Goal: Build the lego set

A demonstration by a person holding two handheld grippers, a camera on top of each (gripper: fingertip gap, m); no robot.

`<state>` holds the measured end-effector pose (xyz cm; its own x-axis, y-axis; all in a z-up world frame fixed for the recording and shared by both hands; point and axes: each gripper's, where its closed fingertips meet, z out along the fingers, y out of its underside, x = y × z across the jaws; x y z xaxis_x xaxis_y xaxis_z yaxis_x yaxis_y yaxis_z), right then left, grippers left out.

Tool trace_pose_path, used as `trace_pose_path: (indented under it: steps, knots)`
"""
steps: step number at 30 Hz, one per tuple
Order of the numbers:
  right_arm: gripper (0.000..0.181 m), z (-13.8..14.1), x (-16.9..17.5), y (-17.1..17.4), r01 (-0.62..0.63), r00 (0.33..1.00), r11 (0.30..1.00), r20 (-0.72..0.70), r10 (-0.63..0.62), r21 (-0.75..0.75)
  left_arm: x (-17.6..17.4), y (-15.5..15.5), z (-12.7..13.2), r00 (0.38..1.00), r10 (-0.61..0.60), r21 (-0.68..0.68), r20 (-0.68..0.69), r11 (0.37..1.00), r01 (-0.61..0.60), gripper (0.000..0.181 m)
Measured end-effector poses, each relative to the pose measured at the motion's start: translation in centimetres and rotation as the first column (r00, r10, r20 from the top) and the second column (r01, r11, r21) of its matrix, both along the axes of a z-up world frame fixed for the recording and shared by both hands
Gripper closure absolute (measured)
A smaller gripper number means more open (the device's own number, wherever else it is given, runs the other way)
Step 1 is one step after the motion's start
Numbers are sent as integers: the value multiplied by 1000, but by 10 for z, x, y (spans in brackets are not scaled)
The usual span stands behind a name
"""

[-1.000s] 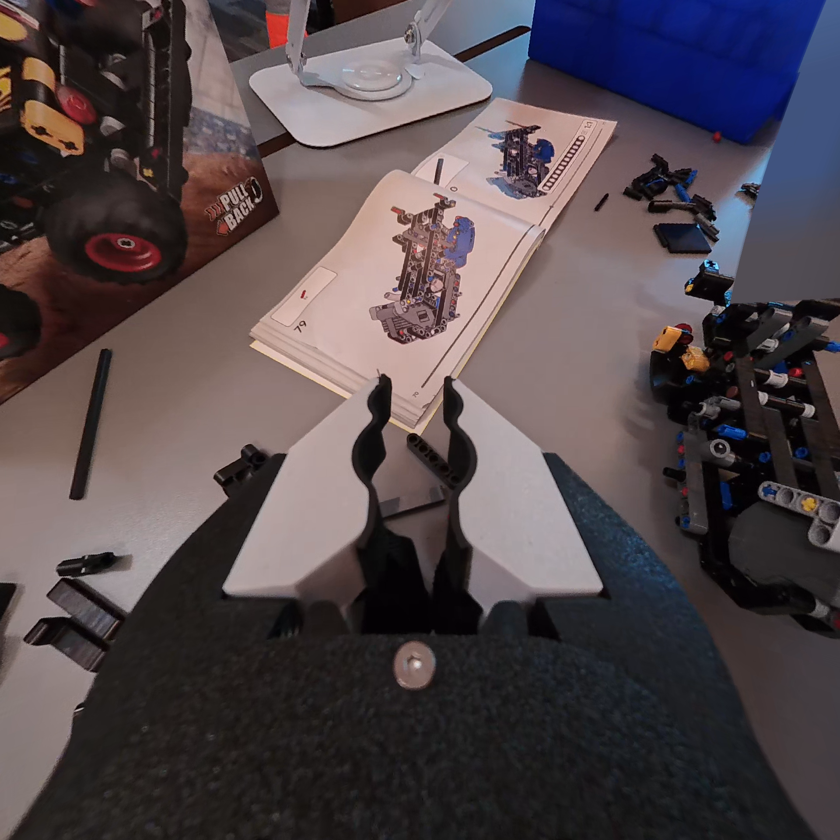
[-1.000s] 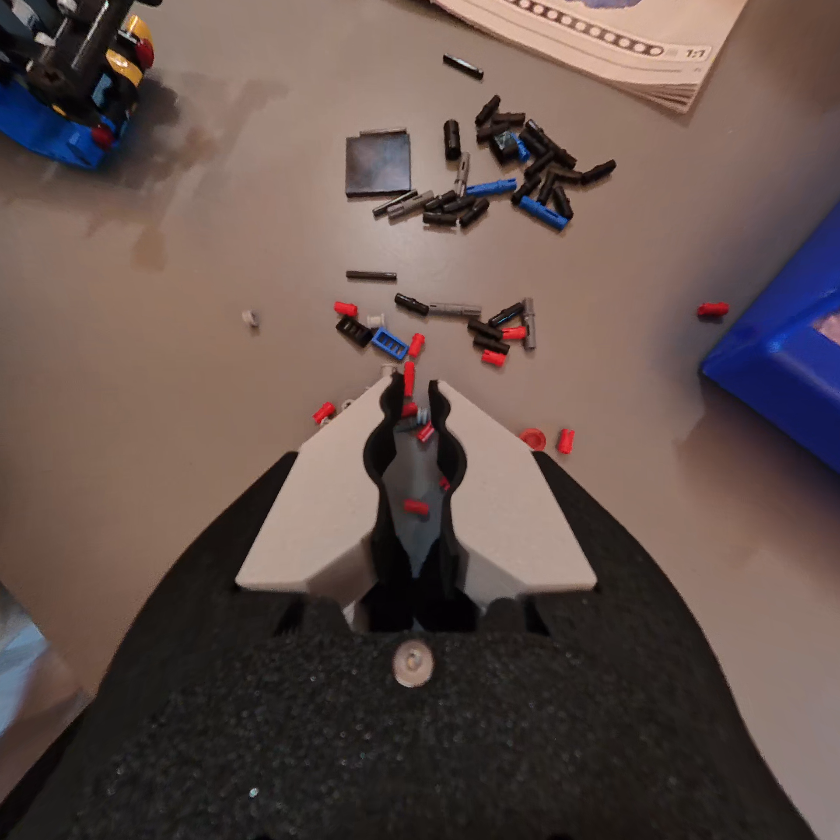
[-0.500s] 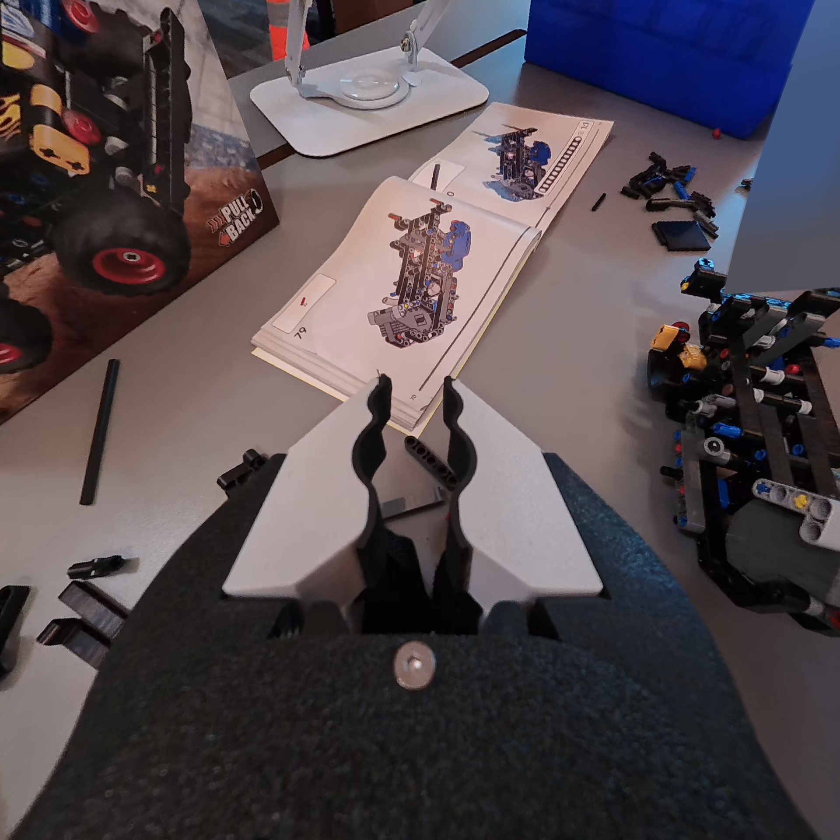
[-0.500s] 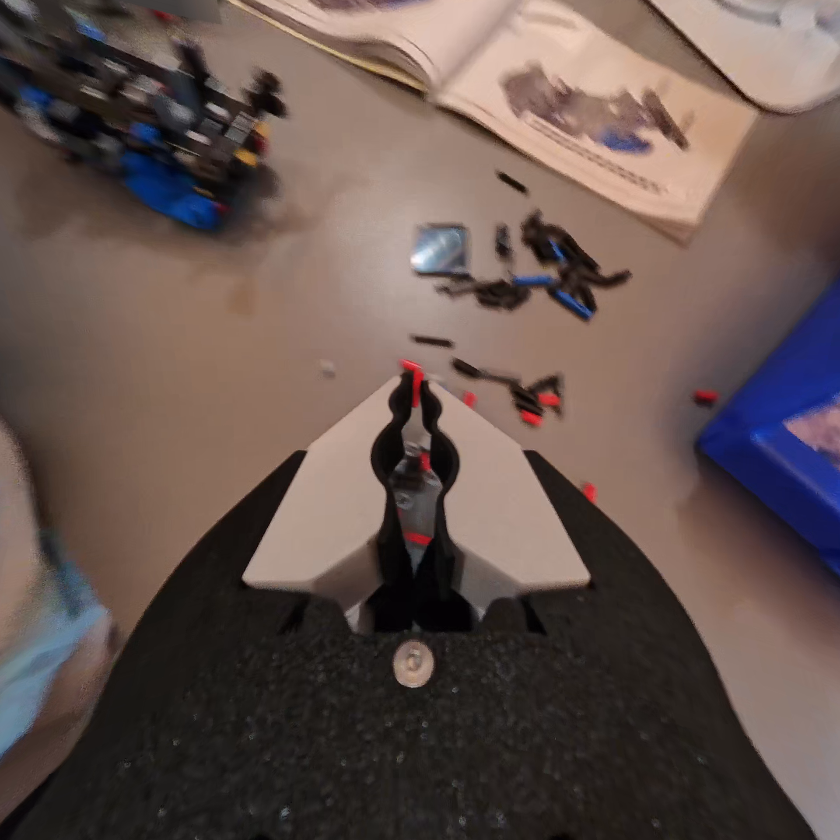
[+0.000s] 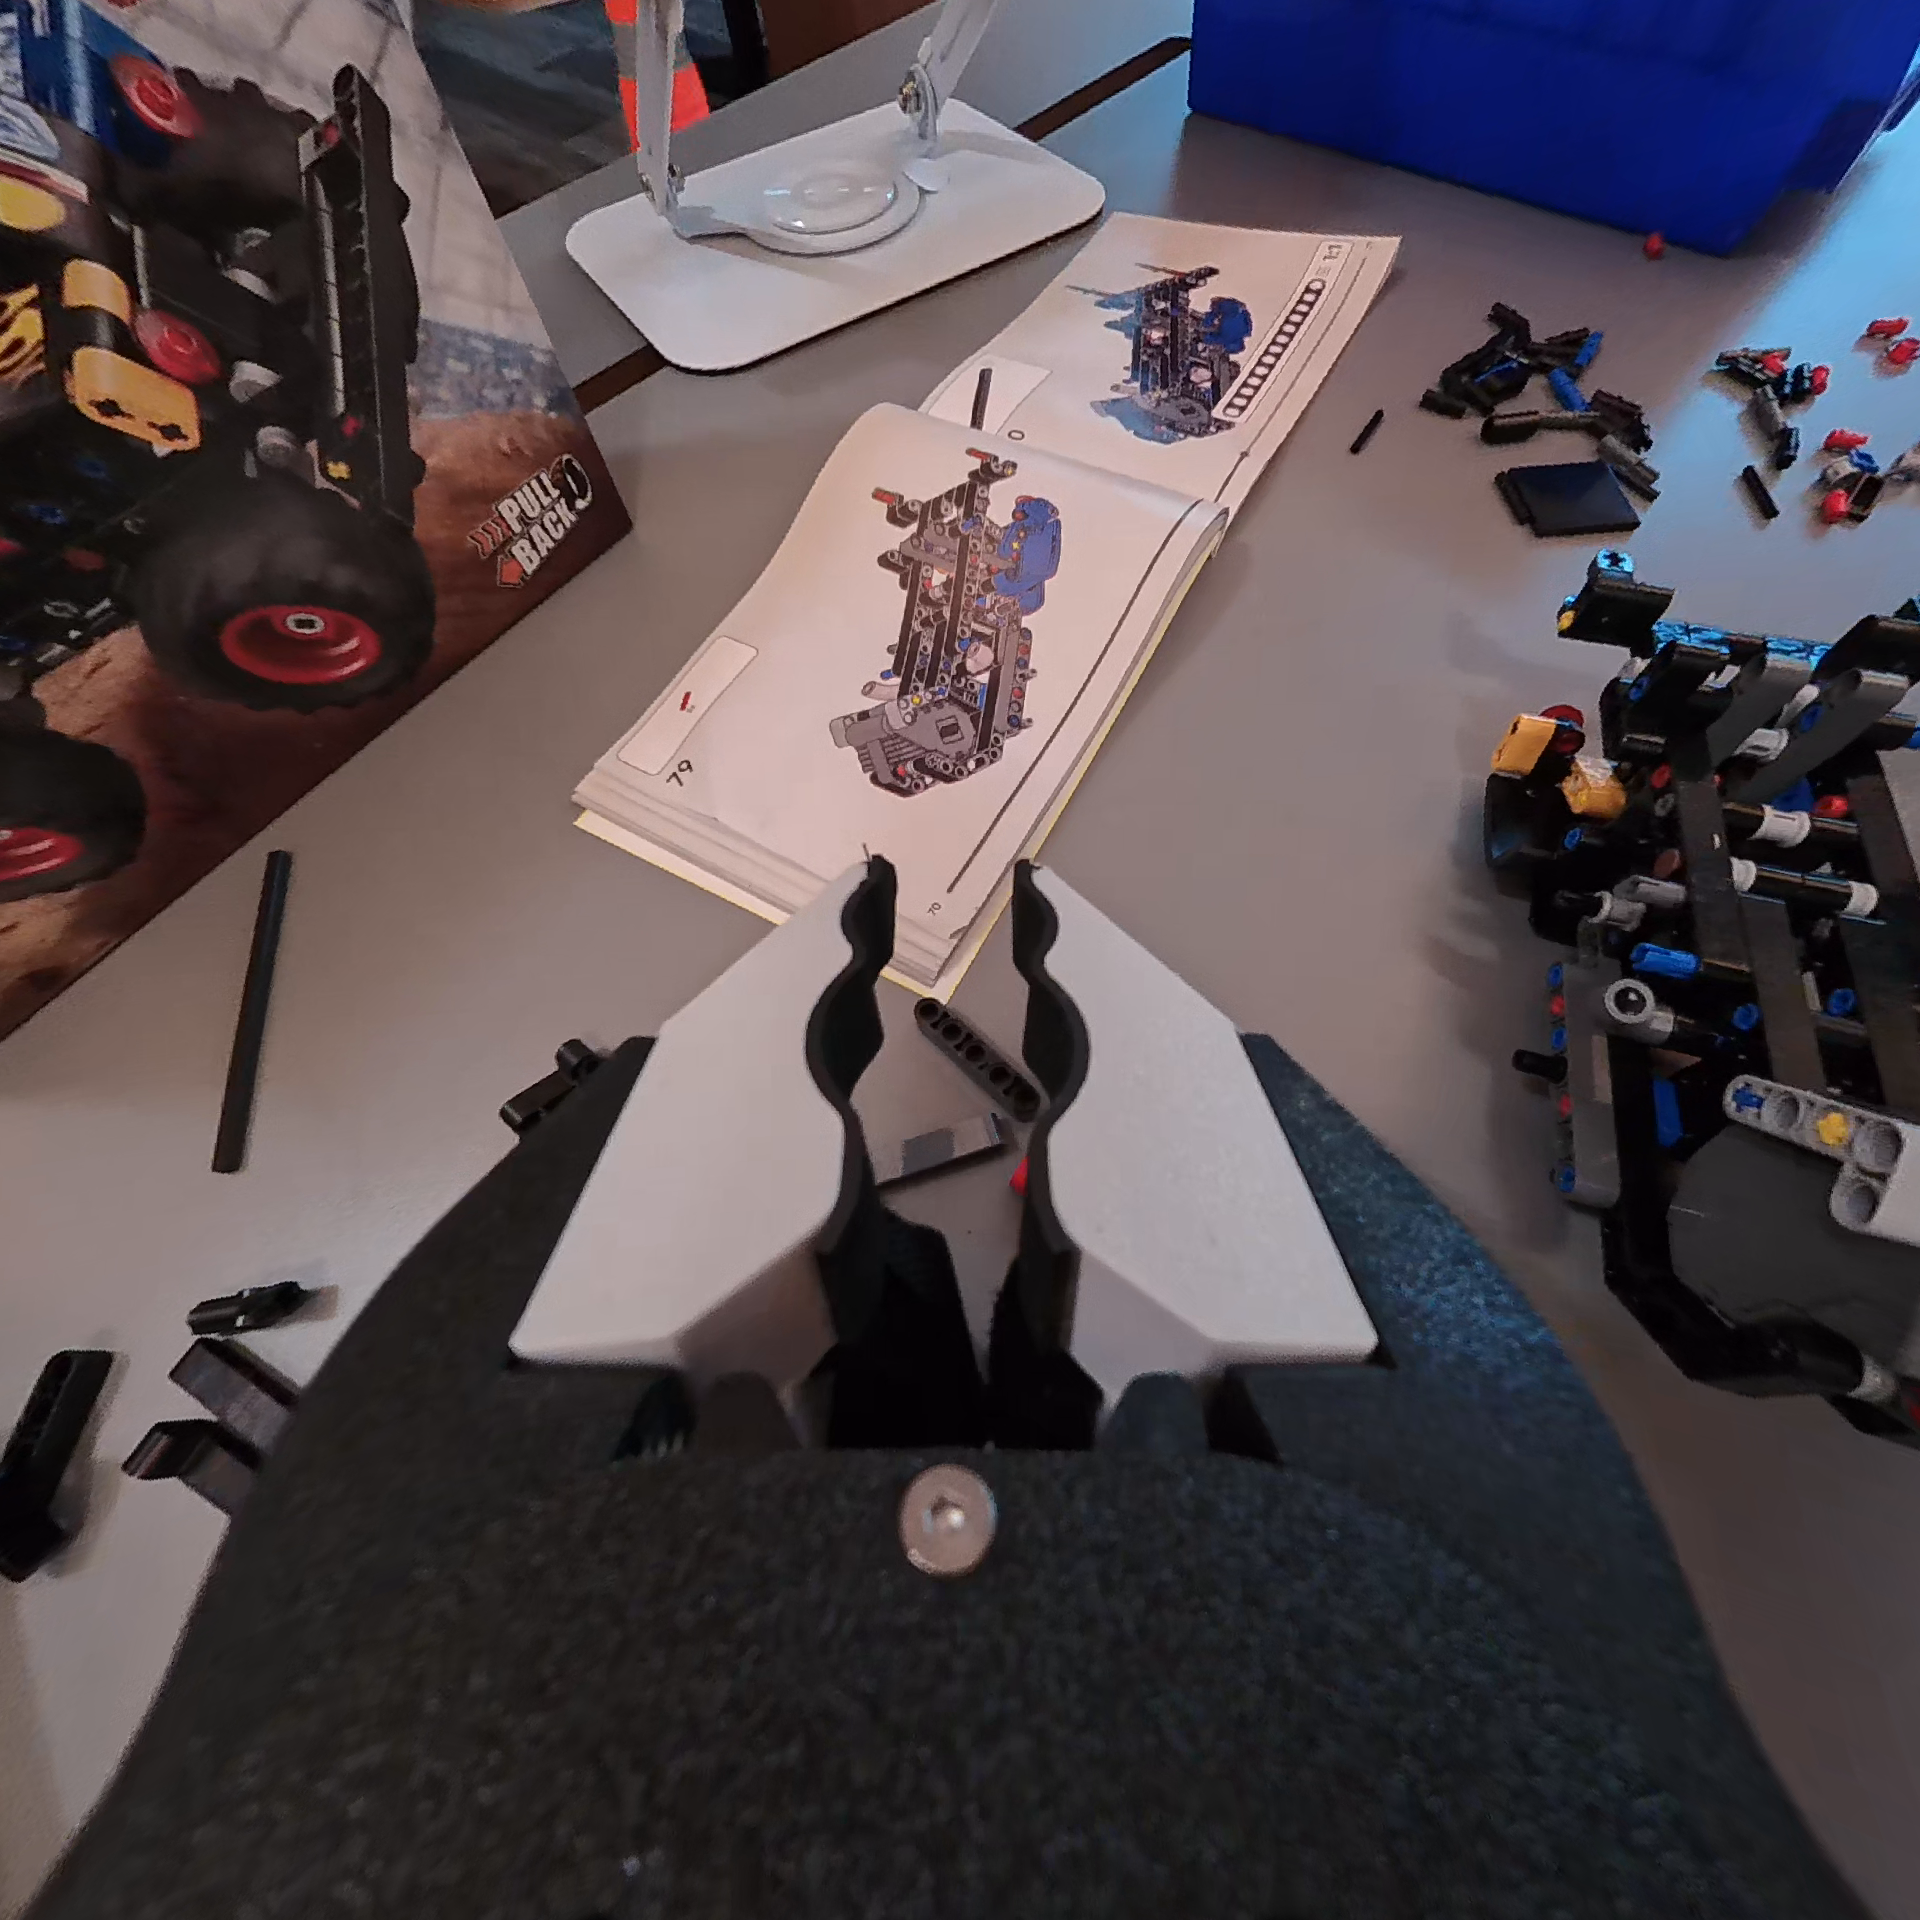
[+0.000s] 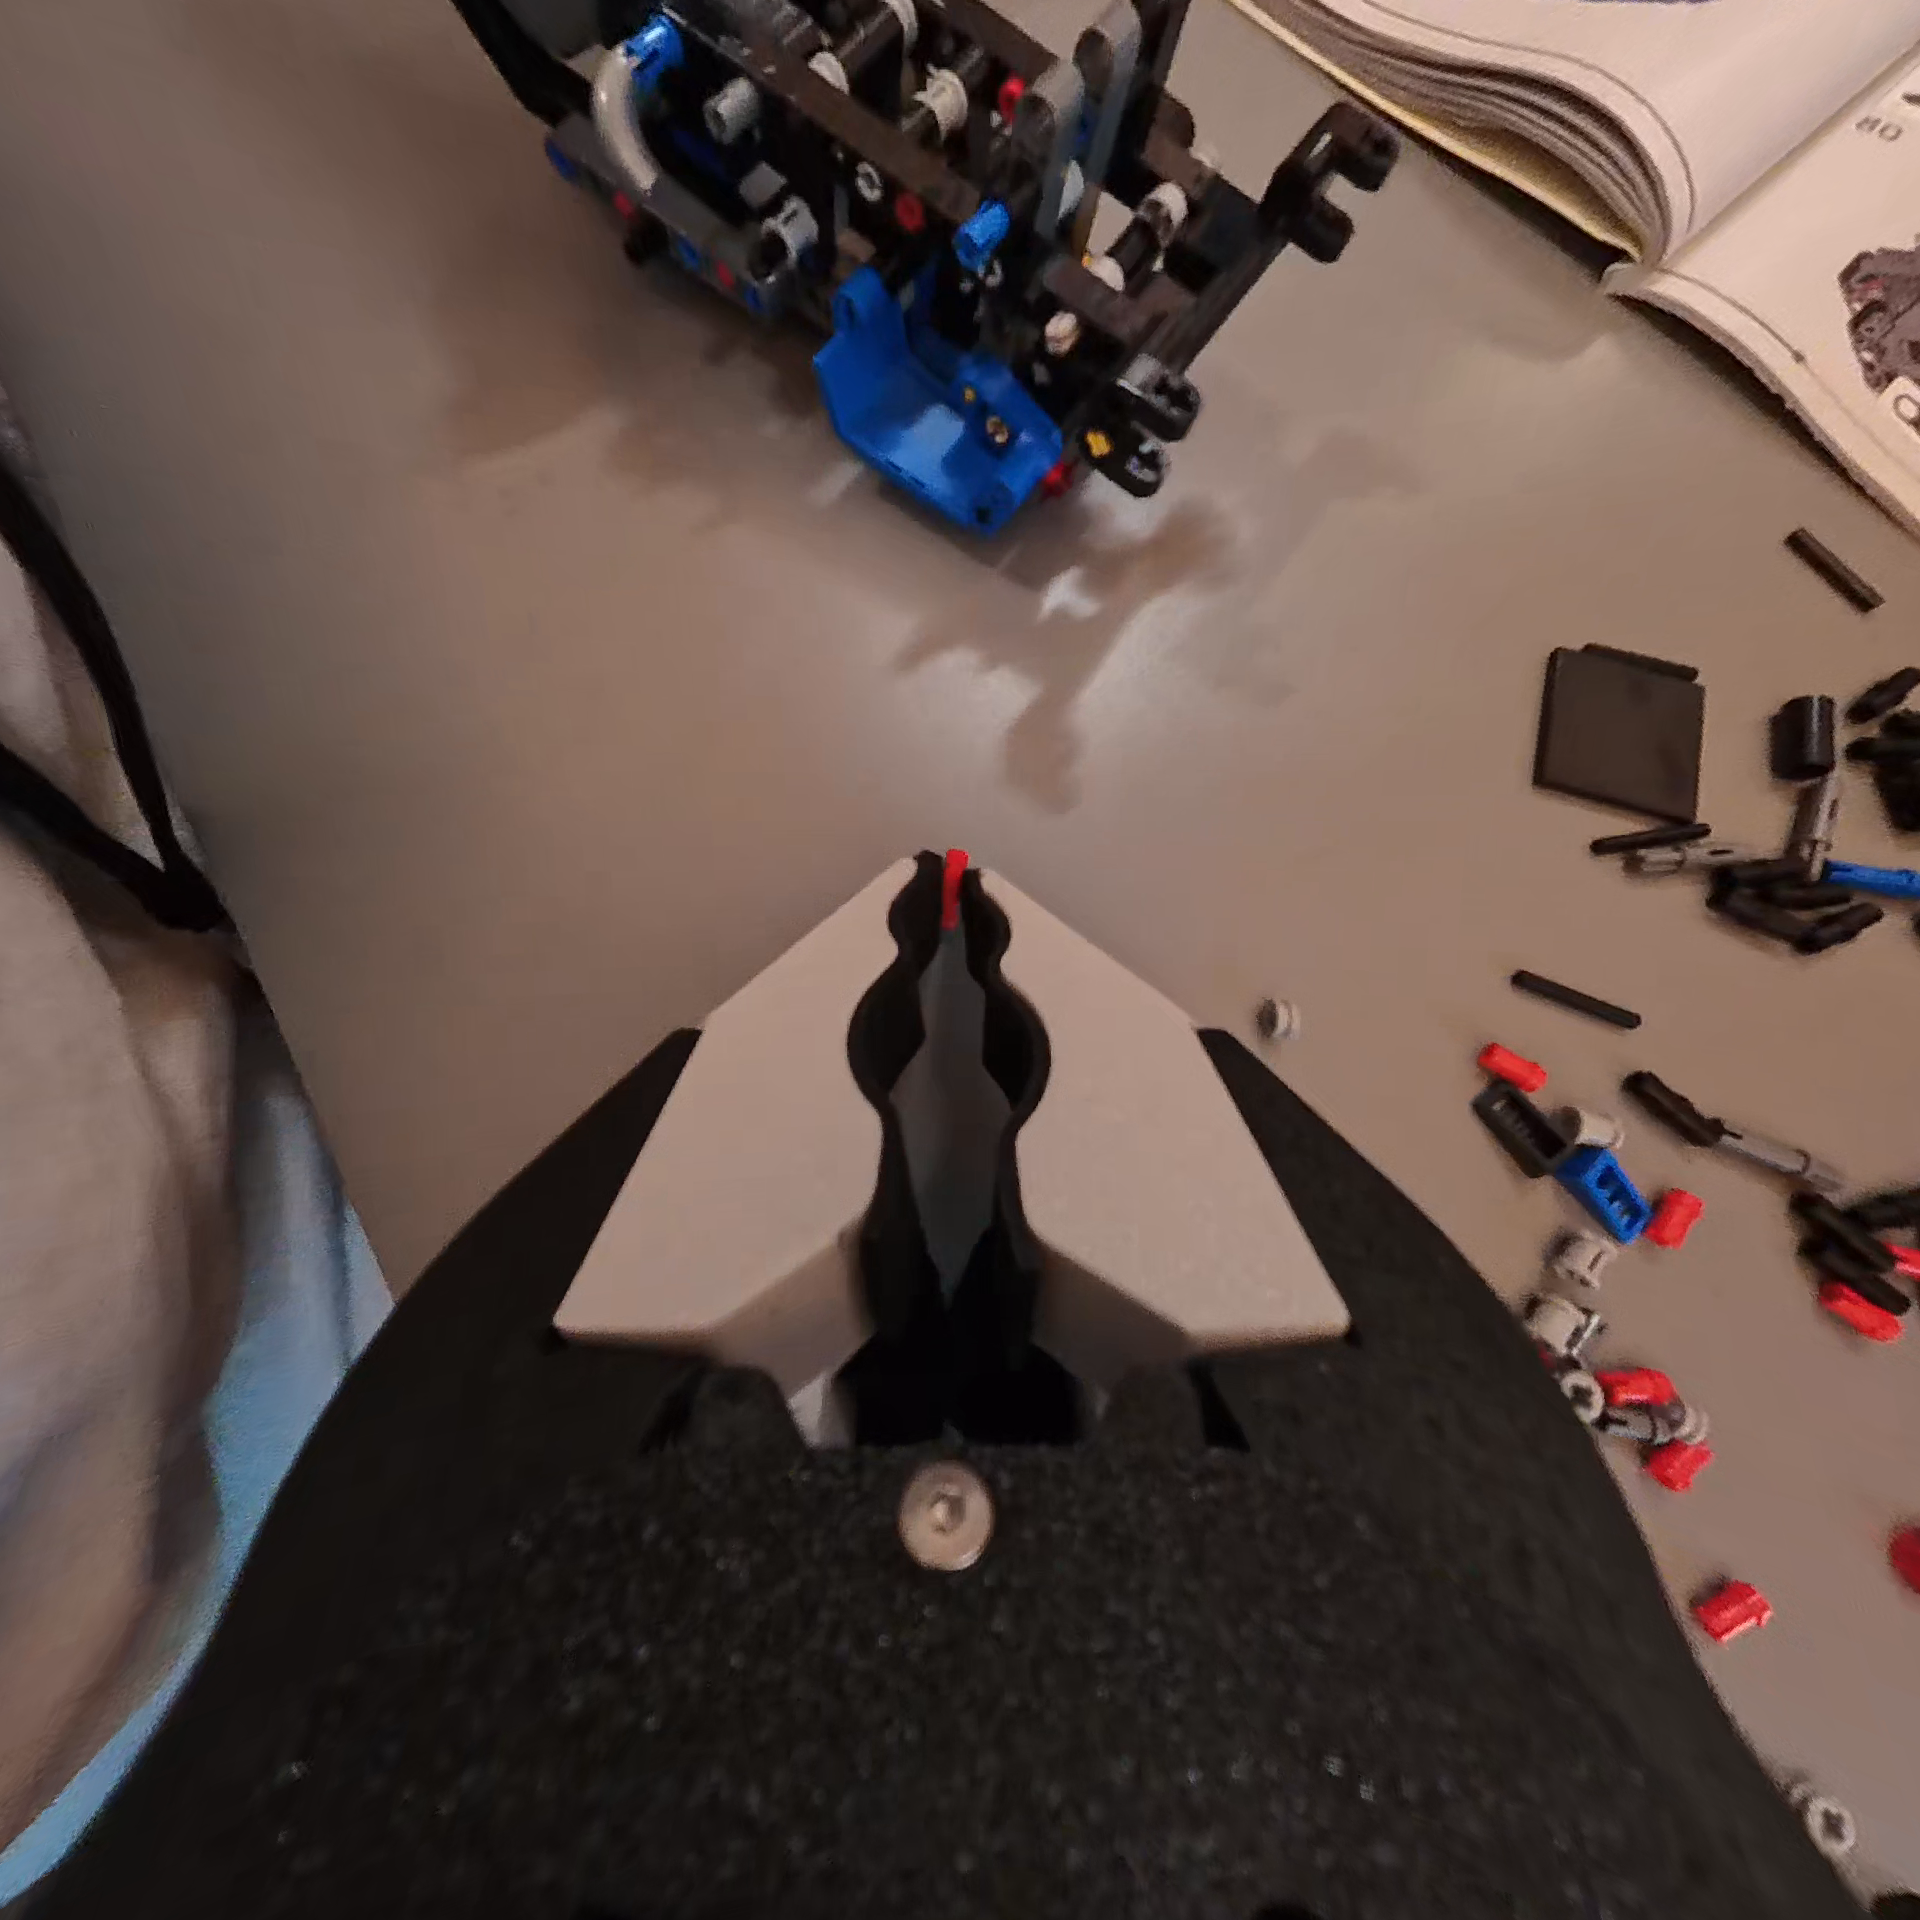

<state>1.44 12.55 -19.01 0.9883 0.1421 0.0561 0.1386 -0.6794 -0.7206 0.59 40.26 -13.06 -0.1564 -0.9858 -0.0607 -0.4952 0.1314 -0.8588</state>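
Observation:
My right gripper [image 6: 948, 881] is shut on a small red pin [image 6: 952, 883] held at its tips, above bare table short of the half-built black and blue model [image 6: 935, 260]. The model also shows at the right of the left wrist view [image 5: 1745, 935]. My left gripper [image 5: 951, 883] is open and empty, hovering over a black beam with holes [image 5: 977, 1055] and a small dark flat piece [image 5: 940, 1148], just short of the open instruction booklet [image 5: 935, 623].
Loose black, blue and red pins [image 6: 1766, 1195] and a dark square tile [image 6: 1621, 743] lie right of the model. The set's box [image 5: 208, 468], a black axle [image 5: 255, 1008], a white lamp base [image 5: 831, 229] and a blue bin [image 5: 1538, 104] ring the booklet. Black parts [image 5: 208, 1392] lie at left. Tip to tip, the grippers are about 30 cm apart.
My right gripper closed on a red pin from the loose pile, lifted it and swung left toward the model. My left gripper stayed open and shifted only slightly.

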Motion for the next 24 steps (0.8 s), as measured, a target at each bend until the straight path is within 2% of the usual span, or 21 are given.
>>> trace_pose_path:
  steps: [1, 5, 9, 13, 16, 19, 24]
  knots:
    - [178, 0, 2, -1, 12, 1000, 1000, -8, -12, 3, 0, 0, 0, 1000, 0, 9, 0, 1000, 0, 161]
    - [171, 1, 4, -3, 48, 998, 999, -38, -47, 20, 0, -1, -2, 1000, -1, 18, -4, 1000, 1, 161]
    - [168, 17, 18, -16, 114, 993, 990, -30, -112, 78, 1, -1, -4, 1000, -3, 14, -13, 1000, 3, 161]
    - [168, 32, 61, -61, 287, 957, 954, 6, -289, 84, 1, -3, -5, 1000, -9, 13, -15, 1000, 9, 161]
    - [166, 20, 97, -106, 429, 900, 903, 70, -431, 33, 1, -5, -5, 1000, -14, 14, -15, 1000, 14, 161]
    - [164, 10, 105, -120, 461, 886, 887, 33, -462, 30, 1, -6, -6, 1000, -18, 18, -22, 1000, 18, 161]
    - [161, 4, 109, -113, 437, 899, 899, 12, -438, 33, 1, -7, -8, 999, -17, 26, -27, 999, 18, 161]
